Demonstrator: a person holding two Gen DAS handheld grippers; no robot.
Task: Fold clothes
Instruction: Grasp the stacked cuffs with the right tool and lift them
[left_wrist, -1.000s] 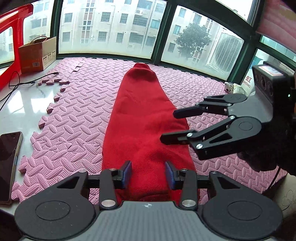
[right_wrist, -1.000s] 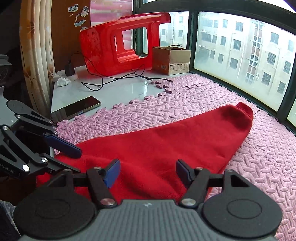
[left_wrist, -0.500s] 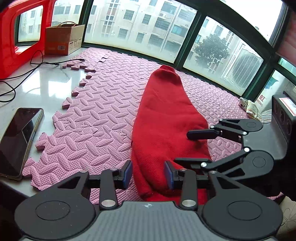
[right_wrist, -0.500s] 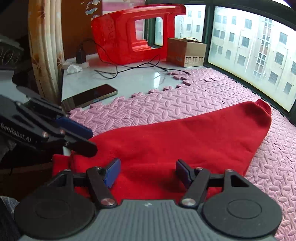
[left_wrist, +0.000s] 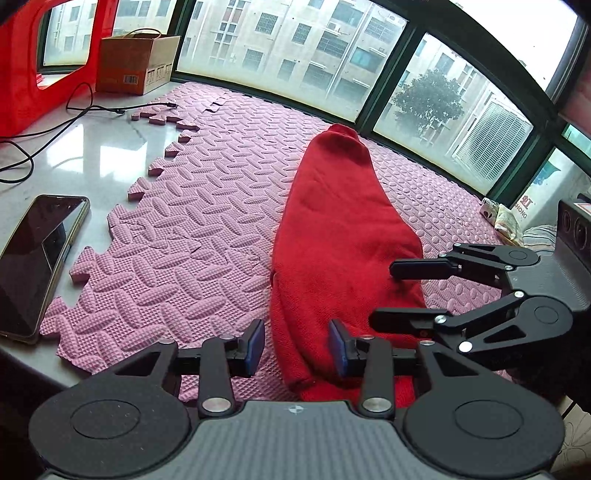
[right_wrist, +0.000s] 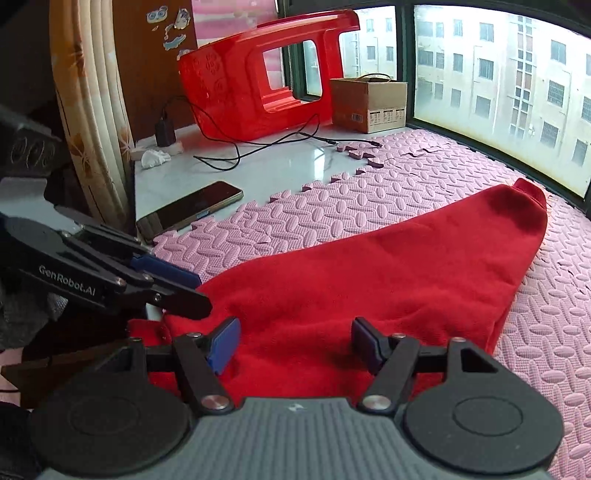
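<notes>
Nearest, the left gripper (left_wrist: 296, 346) is held open over the near left edge of the long red fleece garment (left_wrist: 332, 236), apparently not pinching it. The right gripper (right_wrist: 295, 345) is open above its near end. The garment is laid lengthwise, already narrowed, on the pink foam puzzle mat (left_wrist: 207, 221); crosswise folding remains. Only the right view shows the red plastic stool (right_wrist: 258, 70) whole.

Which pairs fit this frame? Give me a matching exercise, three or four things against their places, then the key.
Things:
1. red garment
2. phone
3. cardboard box
4. red plastic stool

Places:
A. on its side on the white sill
B. by the window, at the sill's far end
C. stretched along the pink foam mat
D. flat on the white sill, beside the mat's edge

Pairs: 1-C, 2-D, 3-B, 4-A
</notes>
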